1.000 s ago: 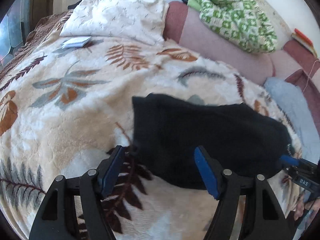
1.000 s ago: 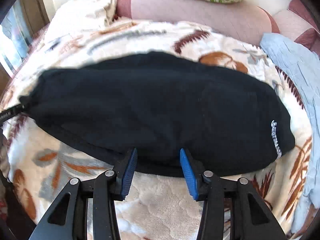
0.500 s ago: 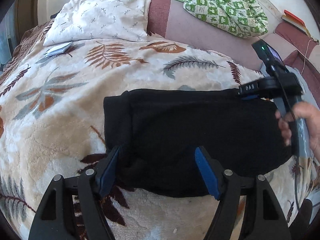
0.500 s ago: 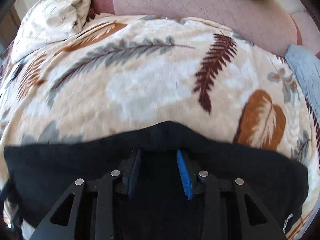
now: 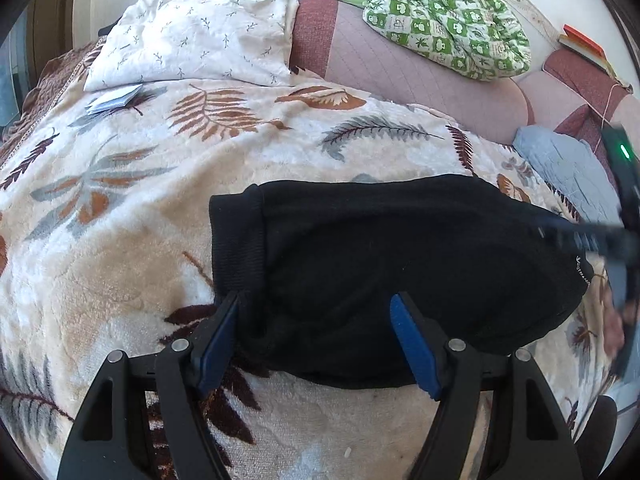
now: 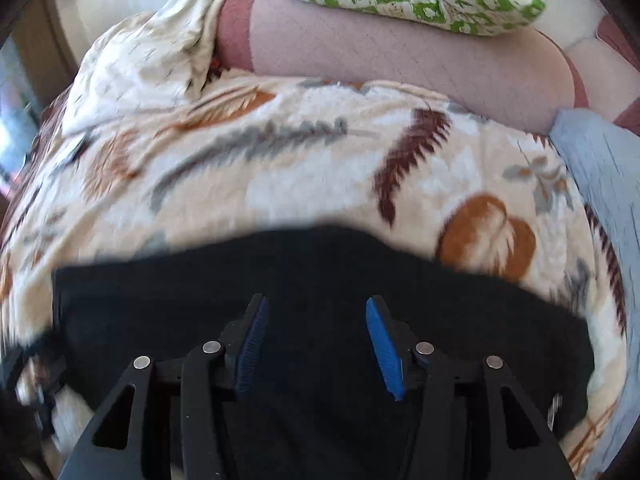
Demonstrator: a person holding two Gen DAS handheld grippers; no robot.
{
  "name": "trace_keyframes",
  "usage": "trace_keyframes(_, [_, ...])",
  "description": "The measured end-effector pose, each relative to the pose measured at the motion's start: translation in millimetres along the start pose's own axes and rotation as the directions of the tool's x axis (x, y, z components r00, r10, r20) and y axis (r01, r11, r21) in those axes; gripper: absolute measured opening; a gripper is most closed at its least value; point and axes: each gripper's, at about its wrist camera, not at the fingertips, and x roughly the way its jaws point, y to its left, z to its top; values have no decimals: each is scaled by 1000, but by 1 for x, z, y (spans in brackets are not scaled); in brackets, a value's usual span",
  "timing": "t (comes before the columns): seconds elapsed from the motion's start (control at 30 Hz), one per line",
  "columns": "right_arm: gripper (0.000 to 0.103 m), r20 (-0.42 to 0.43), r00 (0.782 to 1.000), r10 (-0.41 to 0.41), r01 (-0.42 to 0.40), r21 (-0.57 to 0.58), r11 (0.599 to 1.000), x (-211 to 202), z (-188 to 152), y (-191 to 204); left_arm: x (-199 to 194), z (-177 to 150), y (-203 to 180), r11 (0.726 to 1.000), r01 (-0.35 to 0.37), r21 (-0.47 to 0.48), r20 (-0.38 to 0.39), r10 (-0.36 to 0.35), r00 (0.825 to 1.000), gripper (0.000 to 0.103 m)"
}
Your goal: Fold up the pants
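The black pants lie folded into a flat band on the leaf-print blanket, ribbed cuff at 9 o'clock. Left gripper and right gripper hover above them, jaws wide, empty, likely released after the fold.

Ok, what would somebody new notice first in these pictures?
Probably the black pants, folded into a dark block in the middle of the leaf-patterned blanket. Next, the open left claw at their near edge, and the green checked quilt heaped at the back.
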Motion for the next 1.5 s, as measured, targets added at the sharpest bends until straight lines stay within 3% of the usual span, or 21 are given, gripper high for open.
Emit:
trace_keyframes(0.13, [55,19,999,-39,37,64,997,-12,-57,-22,-9,-3,-5,1000,20,3,40,-20,999,74])
trace_keyframes(0.2, [62,-5,999,-51,51,95,994,-9,-80,-39,-9,-6,-8,1000,6,14,41,-7,999,75])
trace_keyframes(0.23, [73,-2,999,-36,36,117,992,-9,-90,-49,-7,-7,-9,1000,-12,19,25,11,1000,75])
trace_keyframes(0.27, [76,10,1000,-15,14,148,989,-13,-96,-58,-4,-9,-10,999,-24,23,2,24,1000,75])
trace_keyframes(0.37, [78,5,999,-40,38,223,974,-23,-108,-83,-4,-17,-10,998,-55,45,-62,57,996,76])
trace_keyframes(0.43, [78,-1,998,-66,64,249,966,-29,-116,-98,-12,-21,-4,1000,-19,-17,-106,17,994,76])
trace_keyframes(0.6, [78,154,988,-23,-35,365,930,-56,-138,-136,-27,-18,-37,1000,9,-9,-99,-10,995,76])
trace_keyframes(0.7, [78,213,976,47,-137,429,893,-51,-142,-162,-14,-16,-78,997,9,77,-87,-2,996,76])
trace_keyframes(0.73, [78,198,979,52,-140,463,875,-42,-143,-173,-7,-16,-90,994,-12,105,-91,22,996,76])
trace_keyframes(0.8, [78,118,993,0,-67,567,821,-29,-153,-196,2,-20,-109,994,-25,105,-118,37,992,76])
trace_keyframes(0.83, [71,171,984,43,-141,616,775,-32,-163,-208,0,-22,-115,995,-1,100,-120,14,993,76])
trace_keyframes(0.9, [71,236,969,76,-215,647,732,-46,-176,-219,-10,-30,-126,993,22,115,-116,-8,993,76])
trace_keyframes(1.07, [72,289,957,31,-206,599,774,-83,-196,-218,-42,-52,-123,998,10,69,-92,-3,996,76])
trace_keyframes(1.17, [73,342,938,62,-259,568,781,-98,-195,-218,-62,-64,-109,1000,6,10,-90,-5,996,76])
trace_keyframes(1.33, [73,400,912,88,-305,519,798,-120,-168,-217,-96,-74,-95,1000,-11,-28,-24,11,1000,76])
trace_keyframes(1.5, [73,380,916,132,-321,492,809,-118,-132,-208,-98,-68,-91,1000,-7,-28,11,8,1000,76])
